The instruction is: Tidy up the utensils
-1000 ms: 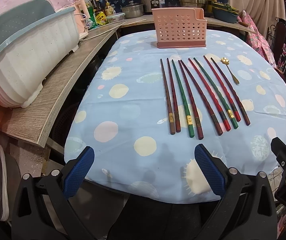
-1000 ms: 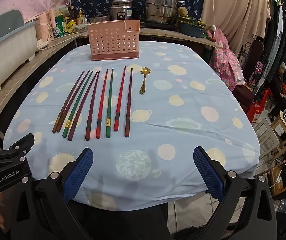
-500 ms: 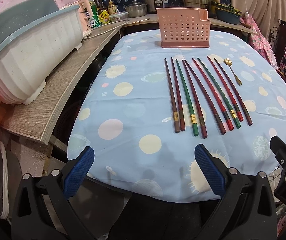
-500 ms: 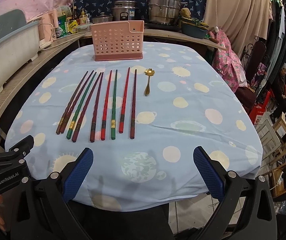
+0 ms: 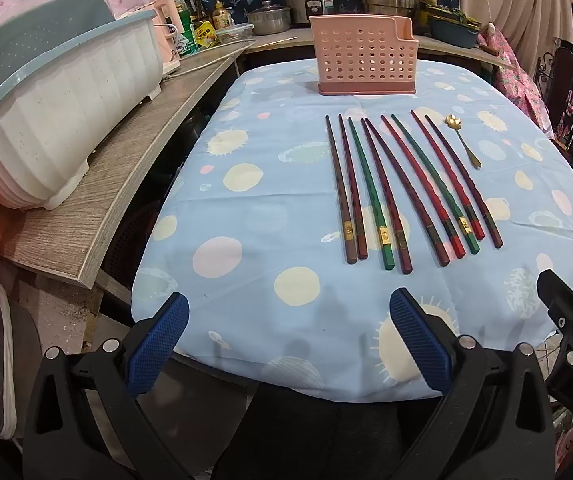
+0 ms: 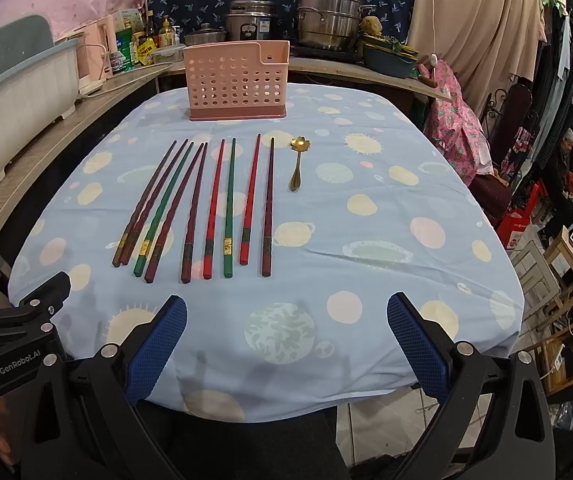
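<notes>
Cloth-covered counter (image 6: 406, 280) inspected — chopsticks (image 6: 228, 208) and spoon (image 6: 297, 164) all outside the pink basket (image 6: 236, 80), nothing sorted — both my jaws spread, empty.

We hold our left gripper (image 5: 288, 344) level and pointing forward, its blue-padded fingers (image 5: 158, 344) spread wide with nothing between them. Our right gripper (image 6: 286, 344) sits the same way, jaws wide apart and empty. The two are side by side: each one's black frame shows at the edge of the other's view.
</notes>
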### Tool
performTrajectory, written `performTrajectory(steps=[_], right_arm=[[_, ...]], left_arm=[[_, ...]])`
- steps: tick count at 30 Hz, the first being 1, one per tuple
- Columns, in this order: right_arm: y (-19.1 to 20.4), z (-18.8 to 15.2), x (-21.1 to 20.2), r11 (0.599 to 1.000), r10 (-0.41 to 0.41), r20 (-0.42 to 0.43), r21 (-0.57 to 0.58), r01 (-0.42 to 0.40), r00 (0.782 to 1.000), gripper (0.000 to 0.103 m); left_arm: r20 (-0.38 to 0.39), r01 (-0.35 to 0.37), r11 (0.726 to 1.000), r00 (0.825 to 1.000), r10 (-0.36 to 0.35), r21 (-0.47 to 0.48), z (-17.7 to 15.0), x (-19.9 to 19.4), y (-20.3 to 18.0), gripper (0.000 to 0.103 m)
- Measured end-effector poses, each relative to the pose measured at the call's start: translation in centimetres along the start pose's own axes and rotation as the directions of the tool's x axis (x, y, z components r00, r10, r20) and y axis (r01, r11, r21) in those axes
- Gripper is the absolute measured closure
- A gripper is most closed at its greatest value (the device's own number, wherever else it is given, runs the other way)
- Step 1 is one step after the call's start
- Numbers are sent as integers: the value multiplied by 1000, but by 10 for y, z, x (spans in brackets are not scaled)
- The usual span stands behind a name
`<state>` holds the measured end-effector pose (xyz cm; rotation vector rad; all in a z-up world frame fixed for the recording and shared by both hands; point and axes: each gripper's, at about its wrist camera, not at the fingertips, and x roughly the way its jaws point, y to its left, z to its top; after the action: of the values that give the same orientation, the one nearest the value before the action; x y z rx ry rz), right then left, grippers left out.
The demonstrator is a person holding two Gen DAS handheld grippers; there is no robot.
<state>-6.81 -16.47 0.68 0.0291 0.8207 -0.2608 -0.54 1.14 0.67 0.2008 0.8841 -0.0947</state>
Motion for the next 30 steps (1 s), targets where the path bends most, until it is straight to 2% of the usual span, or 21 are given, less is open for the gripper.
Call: performTrajectory(steps=[30], right_arm=[[2, 3, 1, 1000, -17, -6, -1, 17, 1000, 7]], left_arm=[[-6, 16, 1000, 1000, -16, -4, 0, 3, -1, 7]])
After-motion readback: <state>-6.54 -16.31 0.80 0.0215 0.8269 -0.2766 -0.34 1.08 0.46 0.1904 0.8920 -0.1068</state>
